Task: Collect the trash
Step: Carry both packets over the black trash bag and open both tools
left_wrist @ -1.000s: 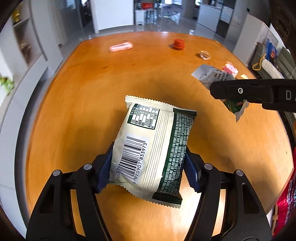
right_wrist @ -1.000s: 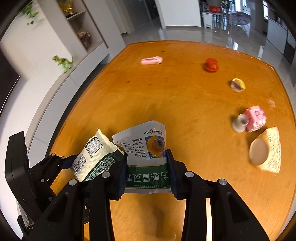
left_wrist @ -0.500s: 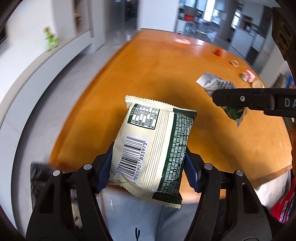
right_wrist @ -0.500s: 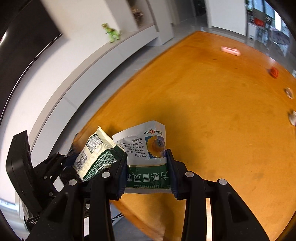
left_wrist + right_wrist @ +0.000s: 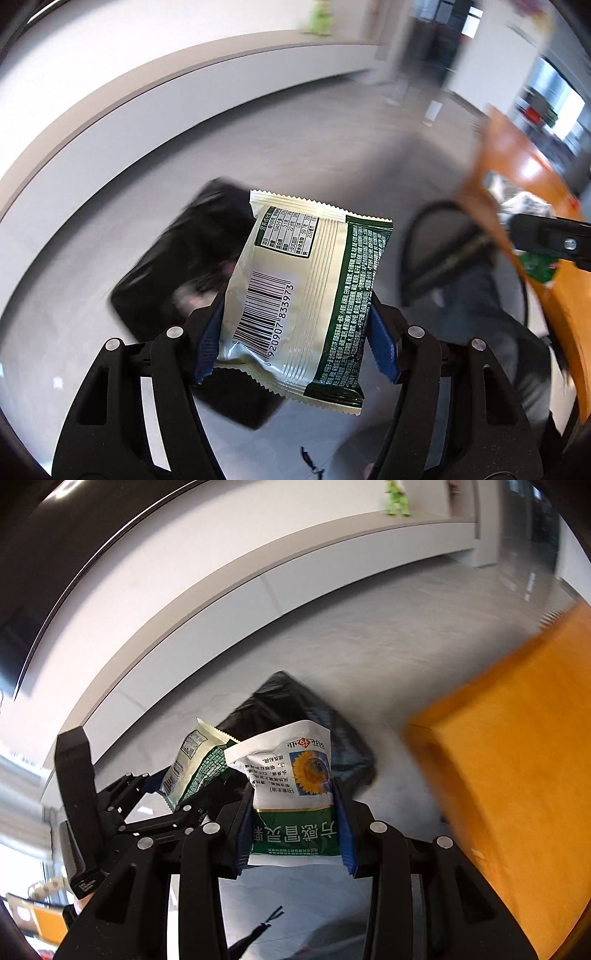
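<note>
The snack packet is cream with a dark green side band, white print and a black barcode on a white patch. The sachet is white above, green below, with a yellow sunflower picture. The bin bag is black, the table orange-brown, the floor pale grey.

Orange wooden table at right; green toy figure on white wall ledge.
</note>
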Action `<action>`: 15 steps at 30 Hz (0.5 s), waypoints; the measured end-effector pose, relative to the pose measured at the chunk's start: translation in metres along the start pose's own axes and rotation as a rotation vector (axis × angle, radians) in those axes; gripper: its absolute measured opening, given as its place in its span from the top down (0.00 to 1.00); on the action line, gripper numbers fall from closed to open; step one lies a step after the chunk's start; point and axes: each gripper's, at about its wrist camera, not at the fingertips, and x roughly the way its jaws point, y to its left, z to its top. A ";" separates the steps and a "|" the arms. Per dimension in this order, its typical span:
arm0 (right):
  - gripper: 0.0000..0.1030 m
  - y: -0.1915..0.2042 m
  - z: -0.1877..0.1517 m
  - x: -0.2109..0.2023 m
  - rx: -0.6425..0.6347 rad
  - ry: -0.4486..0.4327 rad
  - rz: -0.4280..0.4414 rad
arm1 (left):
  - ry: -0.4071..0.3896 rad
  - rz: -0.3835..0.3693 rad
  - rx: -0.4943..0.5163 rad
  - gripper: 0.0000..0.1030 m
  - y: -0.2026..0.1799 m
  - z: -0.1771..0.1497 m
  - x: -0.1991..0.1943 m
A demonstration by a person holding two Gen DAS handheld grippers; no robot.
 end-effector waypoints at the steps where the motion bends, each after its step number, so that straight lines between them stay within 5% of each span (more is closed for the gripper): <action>1: 0.51 0.012 0.004 0.008 -0.017 0.008 0.016 | 0.006 0.018 -0.035 0.35 0.014 -0.002 0.001; 3: 0.27 0.035 0.013 0.023 -0.036 0.017 0.023 | 0.038 0.052 -0.104 0.12 0.041 -0.005 0.002; 4: 0.25 0.043 0.018 0.027 -0.030 0.000 0.012 | 0.046 0.084 -0.131 0.06 0.051 -0.006 0.002; 10: 0.25 0.058 0.011 0.024 -0.060 -0.010 0.028 | 0.005 0.063 -0.238 0.06 0.079 -0.006 -0.012; 15: 0.25 0.043 0.006 0.013 -0.038 -0.032 0.020 | -0.009 0.038 -0.174 0.06 0.063 -0.002 -0.010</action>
